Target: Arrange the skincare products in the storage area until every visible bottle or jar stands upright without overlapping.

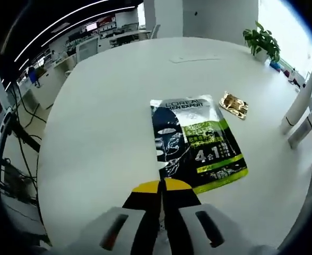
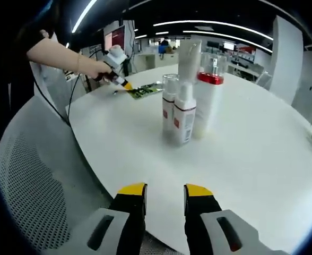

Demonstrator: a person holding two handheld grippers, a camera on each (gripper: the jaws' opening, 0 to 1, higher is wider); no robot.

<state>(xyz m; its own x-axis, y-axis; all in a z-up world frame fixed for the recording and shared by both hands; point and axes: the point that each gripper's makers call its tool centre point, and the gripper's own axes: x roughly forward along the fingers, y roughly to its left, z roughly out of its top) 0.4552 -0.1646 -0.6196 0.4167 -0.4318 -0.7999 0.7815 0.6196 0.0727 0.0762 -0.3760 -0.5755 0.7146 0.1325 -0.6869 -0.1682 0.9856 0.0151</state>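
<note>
Your left gripper (image 1: 161,187) has its jaws closed at the near edge of the sachet (image 1: 196,142) lying flat on the table (image 1: 92,133). It is likely thin, limp and slick: pinch an edge. Your right gripper (image 2: 165,192) hangs part-open, near the upright bottles (image 2: 190,95).

The table (image 1: 103,122) is plain white. On it lies a sachet (image 1: 196,143) printed dark navy and black with a white face mask figure, white lettering, a lime green panel and a lime green stripe along its lower edge. Beside it sits a small shiny gold packet (image 1: 234,104). The left gripper (image 1: 160,187) has yellow tips over black jaws and a pale grey body. The right gripper (image 2: 165,192) is coloured alike. Near the table's middle stand white bottles (image 2: 183,114) with red label marks and clear caps, and a taller white bottle (image 2: 208,103) with a red collar. A potted plant (image 1: 262,41) at the far edge is green.
</note>
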